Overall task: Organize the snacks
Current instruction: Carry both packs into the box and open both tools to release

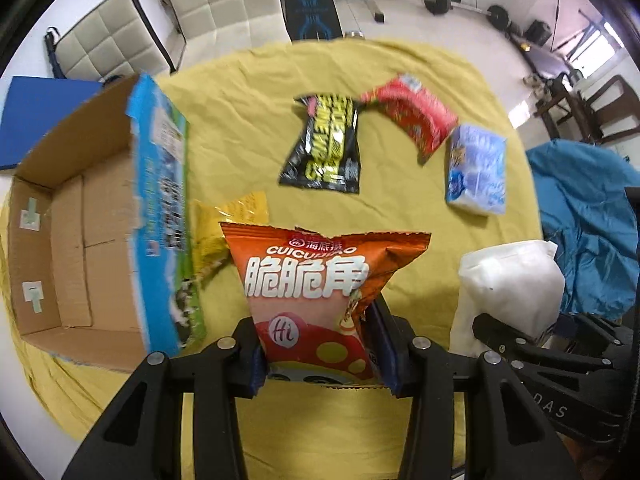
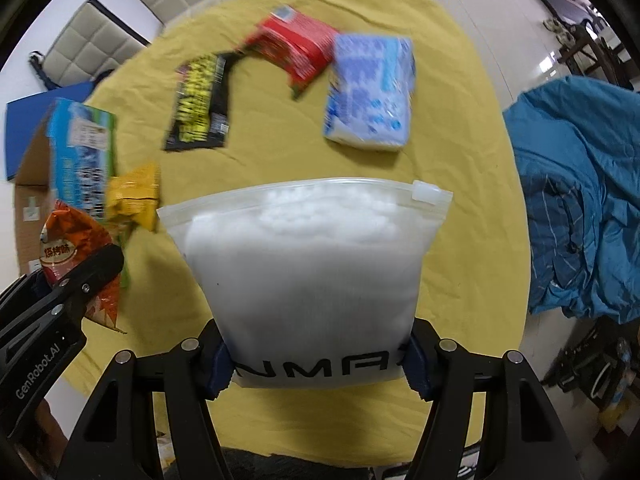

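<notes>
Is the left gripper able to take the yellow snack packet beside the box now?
Probably not yet. The left gripper is shut on the orange chip bag, so its jaws are occupied. The yellow packet lies uncovered beside the cardboard box; nothing else blocks it.

A home room: padded chairs (image 1: 224, 0); barbell (image 1: 464, 2); tiled floor (image 1: 404, 12).

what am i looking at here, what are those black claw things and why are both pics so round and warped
Those are handheld tongs, one in each of a person's hands, each with a fisheye camera looking along its fingers. The left camera shows the left tongs clamped on an orange chip bag. The right camera shows the right tongs gripping a white zip bag. Below lies a yellow cloth with a black packet, red packet, blue pack, yellow packet and an open cardboard box.
</notes>
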Demonstrator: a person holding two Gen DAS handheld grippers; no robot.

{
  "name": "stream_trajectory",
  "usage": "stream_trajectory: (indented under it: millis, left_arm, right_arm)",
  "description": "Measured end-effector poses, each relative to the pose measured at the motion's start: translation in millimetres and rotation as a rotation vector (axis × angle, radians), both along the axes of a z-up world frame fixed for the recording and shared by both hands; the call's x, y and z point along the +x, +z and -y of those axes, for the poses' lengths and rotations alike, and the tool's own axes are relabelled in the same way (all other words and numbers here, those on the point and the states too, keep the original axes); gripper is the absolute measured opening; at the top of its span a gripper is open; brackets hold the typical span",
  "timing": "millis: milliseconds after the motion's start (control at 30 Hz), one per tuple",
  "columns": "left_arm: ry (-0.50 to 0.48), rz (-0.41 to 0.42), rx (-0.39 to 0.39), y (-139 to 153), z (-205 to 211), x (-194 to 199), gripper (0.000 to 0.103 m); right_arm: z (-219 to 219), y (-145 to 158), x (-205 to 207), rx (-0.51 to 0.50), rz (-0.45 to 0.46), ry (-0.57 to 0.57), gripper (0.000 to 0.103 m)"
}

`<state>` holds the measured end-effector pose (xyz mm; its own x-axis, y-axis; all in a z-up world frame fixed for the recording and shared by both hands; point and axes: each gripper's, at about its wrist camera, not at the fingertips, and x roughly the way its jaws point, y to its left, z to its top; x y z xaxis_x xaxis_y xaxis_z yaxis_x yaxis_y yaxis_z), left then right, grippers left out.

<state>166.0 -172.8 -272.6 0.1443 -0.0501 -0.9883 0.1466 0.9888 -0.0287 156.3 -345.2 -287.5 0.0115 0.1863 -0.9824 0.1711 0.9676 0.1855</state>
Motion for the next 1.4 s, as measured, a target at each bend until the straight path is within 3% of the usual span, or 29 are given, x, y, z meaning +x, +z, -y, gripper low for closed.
stream_trajectory:
  millis: [167,500,800,1033,1400]
  left_arm:
    - [0.019,0.057,-0.031,50,-34,40,0.041]
    - [0.046,0.173,-0.073,107,-111,42,0.041]
    - [0.099,0.233,-0.055,133,-207,67,0.041]
    - [0.146,0.177,-0.067,109,-272,97,0.041]
    - [0.175,-0.009,-0.098,19,-333,157,0.041]
  right_arm:
    - [-17,39,9,0.022,0.066,0.016,0.069]
    - [-106,114,27,0.061,0.190,0.054,0.069]
    - [-206,140,64,0.097,0.229,0.110,0.069]
    - [-275,111,110,0.106,0.177,0.134,0.070]
    - [-347,14,178,0.090,0.041,0.145,0.070]
